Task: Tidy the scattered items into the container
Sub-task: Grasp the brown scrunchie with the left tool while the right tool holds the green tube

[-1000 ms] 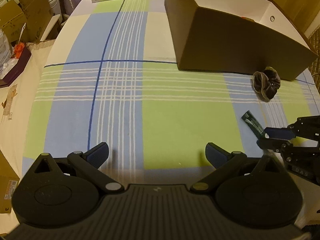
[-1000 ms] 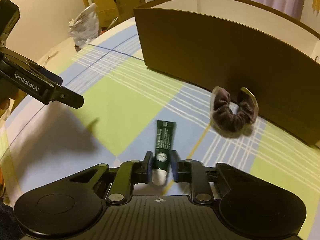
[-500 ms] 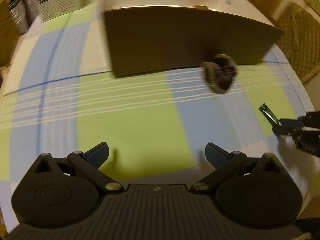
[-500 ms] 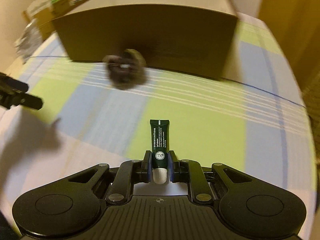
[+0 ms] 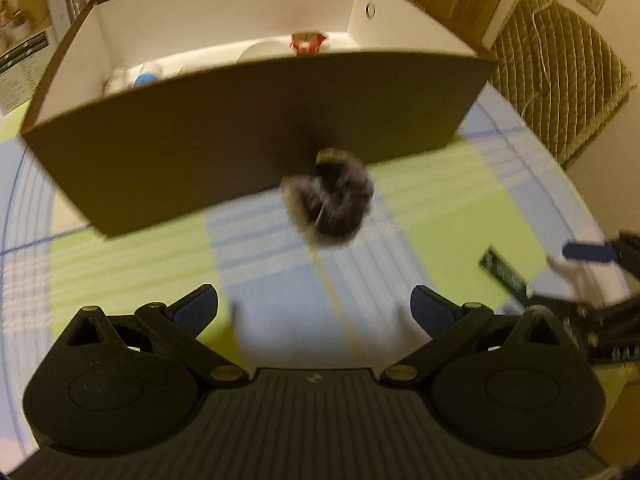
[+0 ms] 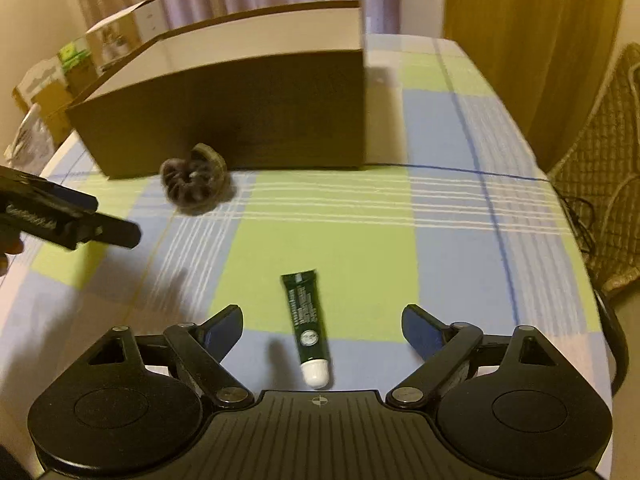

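Observation:
A dark green tube (image 6: 306, 320) with a white cap lies on the checked tablecloth between the fingers of my right gripper (image 6: 322, 325), which is open and not touching it. A dark fuzzy scrunchie (image 5: 328, 204) rests against the front wall of the brown box (image 5: 240, 132), straight ahead of my left gripper (image 5: 314, 308), which is open and empty. The box's white inside holds a red packet (image 5: 307, 42) and a white bottle (image 5: 140, 78). The right wrist view shows the scrunchie (image 6: 194, 190), the box (image 6: 240, 112) and the left gripper (image 6: 72, 220) at the left.
Cardboard boxes (image 6: 116, 40) stand behind the table at the left. A quilted chair pad (image 5: 560, 80) and a cable sit beyond the table's right edge. Checked cloth (image 6: 440, 240) stretches to the right of the tube.
My right gripper has opened and let go of the green tube, which now lies on the cloth. My left gripper has swung right and closer, facing the scrunchie and the box.

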`<state>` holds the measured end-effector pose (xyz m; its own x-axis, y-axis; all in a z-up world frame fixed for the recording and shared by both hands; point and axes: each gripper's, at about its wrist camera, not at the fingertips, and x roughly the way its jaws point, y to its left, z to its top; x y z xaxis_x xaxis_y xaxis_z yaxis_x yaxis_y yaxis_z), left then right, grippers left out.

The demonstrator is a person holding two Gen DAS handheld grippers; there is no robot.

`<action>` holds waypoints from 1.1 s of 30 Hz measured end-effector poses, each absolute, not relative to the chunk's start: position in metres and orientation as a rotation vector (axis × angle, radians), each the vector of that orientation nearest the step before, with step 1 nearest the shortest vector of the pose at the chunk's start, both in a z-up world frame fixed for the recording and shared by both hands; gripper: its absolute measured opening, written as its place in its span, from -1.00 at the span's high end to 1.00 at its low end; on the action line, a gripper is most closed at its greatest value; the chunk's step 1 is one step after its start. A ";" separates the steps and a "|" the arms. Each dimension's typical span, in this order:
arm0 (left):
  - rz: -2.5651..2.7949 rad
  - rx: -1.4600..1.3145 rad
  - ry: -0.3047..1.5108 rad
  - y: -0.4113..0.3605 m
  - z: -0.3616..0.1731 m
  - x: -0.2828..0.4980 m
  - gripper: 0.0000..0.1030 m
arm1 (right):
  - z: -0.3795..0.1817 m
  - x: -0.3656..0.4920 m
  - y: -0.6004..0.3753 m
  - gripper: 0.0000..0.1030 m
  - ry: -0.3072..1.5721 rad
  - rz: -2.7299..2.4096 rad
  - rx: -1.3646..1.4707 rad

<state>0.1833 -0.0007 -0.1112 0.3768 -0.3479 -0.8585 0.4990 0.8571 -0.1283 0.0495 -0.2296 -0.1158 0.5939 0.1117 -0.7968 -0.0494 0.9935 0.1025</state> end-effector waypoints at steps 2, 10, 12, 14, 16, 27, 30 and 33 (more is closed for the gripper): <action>-0.547 0.153 1.032 -0.008 -0.114 0.194 -0.96 | -0.113 0.048 -0.236 -0.78 0.925 0.073 0.098; -0.487 0.179 1.003 -0.039 -0.130 0.230 -0.90 | -0.114 0.038 -0.258 -0.78 0.946 -0.004 0.181; -0.494 0.192 1.001 -0.044 -0.133 0.233 -0.78 | -0.116 0.036 -0.261 -0.78 0.954 -0.018 0.189; -0.505 0.236 1.000 -0.051 -0.139 0.234 -0.63 | -0.118 0.035 -0.262 -0.78 0.958 -0.031 0.189; -0.518 0.282 1.001 -0.053 -0.144 0.231 -0.28 | -0.119 0.035 -0.261 -0.78 0.960 -0.037 0.191; -0.631 0.279 1.054 -0.008 -0.130 0.187 0.40 | -0.123 0.039 -0.257 -0.78 0.991 -0.007 0.189; -0.649 0.284 1.114 0.002 -0.126 0.164 0.36 | -0.125 0.040 -0.258 -0.78 1.009 -0.003 0.185; -0.656 0.280 1.154 0.007 -0.126 0.145 -0.12 | -0.127 0.041 -0.258 -0.78 1.021 0.010 0.178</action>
<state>0.1445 0.0065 -0.1264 0.2456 -0.3346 -0.9098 0.6109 0.7822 -0.1228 0.0408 -0.2577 -0.1269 0.5239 0.0915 -0.8469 0.0749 0.9854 0.1528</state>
